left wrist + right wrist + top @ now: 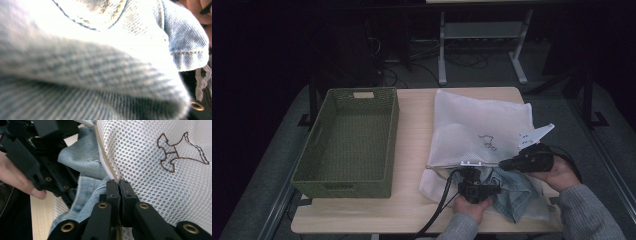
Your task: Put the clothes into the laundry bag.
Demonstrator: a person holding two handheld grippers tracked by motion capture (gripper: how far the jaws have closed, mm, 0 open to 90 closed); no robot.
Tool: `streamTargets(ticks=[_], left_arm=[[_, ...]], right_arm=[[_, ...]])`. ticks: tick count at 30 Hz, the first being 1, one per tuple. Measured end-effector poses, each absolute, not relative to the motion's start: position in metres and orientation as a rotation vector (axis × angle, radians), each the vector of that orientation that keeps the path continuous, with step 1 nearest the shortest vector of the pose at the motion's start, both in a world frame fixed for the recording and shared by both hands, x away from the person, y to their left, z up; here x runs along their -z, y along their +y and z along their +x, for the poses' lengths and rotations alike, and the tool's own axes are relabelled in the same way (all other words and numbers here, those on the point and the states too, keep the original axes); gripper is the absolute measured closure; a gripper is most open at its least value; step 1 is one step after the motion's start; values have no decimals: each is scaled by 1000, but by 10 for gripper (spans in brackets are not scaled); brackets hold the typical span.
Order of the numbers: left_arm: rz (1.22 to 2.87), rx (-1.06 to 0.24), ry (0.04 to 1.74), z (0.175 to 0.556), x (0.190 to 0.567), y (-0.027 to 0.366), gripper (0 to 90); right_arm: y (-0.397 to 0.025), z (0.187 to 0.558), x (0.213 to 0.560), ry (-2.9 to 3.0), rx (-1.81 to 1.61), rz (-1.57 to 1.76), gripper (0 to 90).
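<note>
A white mesh laundry bag (482, 125) with a small brown embroidered figure lies on the right half of the wooden table (412, 150). Blue denim clothing (512, 192) spills out of its near, open end. My right gripper (502, 163) is shut on the bag's zipper edge, and its two jaws press together on the seam (119, 183). My left gripper (497, 189) points right into the denim and seems shut on it. Folds of denim (100, 62) lie right against its camera and hide its jaws. From the right gripper view, the left gripper (71, 196) reaches into the denim (82, 160) beside the mesh (155, 177).
A green woven basket (312, 150) stands empty on the left half of the table. Table legs, cables and a grey floor lie beyond the far edge. The person's hand (15, 177) holds the left gripper close to the near edge.
</note>
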State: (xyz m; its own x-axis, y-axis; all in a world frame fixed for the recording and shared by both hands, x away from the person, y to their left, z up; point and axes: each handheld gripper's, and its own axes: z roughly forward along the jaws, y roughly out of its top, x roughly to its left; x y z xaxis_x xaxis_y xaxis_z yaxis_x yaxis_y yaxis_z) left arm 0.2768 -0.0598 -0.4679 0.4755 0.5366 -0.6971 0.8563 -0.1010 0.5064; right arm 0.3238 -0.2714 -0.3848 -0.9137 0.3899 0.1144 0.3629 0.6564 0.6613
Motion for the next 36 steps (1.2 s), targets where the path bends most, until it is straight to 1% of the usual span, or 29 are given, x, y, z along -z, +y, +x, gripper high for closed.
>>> streamTargets(ticks=[9,15,17,19,21,23,24,25,26,28,30,31,33,34,36], left_arm=[[1646,380,1198,281,457,-51,860],[1556,336,1218,284,449,-41,865],[1554,330,1220,287,448,-39,864],[1561,318,1220,285,448,-39,864],[1572,332,1214,283,451,-38,858],[1594,345,1198,280,452,-36,834],[1610,336,1187,278,452,-34,808],[1623,330,1183,275,453,-33,753],[1628,340,1194,273,453,-31,673],[1661,329,1188,267,453,-27,549],[1705,334,1184,263,456,-25,462],[1724,351,1190,262,459,-26,439],[1756,360,1207,263,466,-30,443],[1751,372,1223,265,469,-33,459],[1742,369,1237,269,473,-38,526]], right_arm=[[-274,319,374,2820,-1157,614,877],[-278,314,363,2827,-1215,580,880],[-280,312,359,2828,-1264,570,880],[-281,312,360,2826,-1240,574,879],[-280,314,364,2834,-1224,591,878],[-279,316,368,2833,-1215,600,877],[-279,317,369,2833,-1206,606,877],[-278,317,370,2834,-1194,610,877],[-278,318,372,2834,-1184,609,876],[-278,319,374,2830,-1184,617,875],[-278,319,374,2826,-1187,627,875],[-278,319,374,2828,-1183,629,875],[-276,320,374,2826,-1175,626,875],[-275,320,374,2825,-1173,621,875],[-272,319,375,2832,-1160,617,875]])
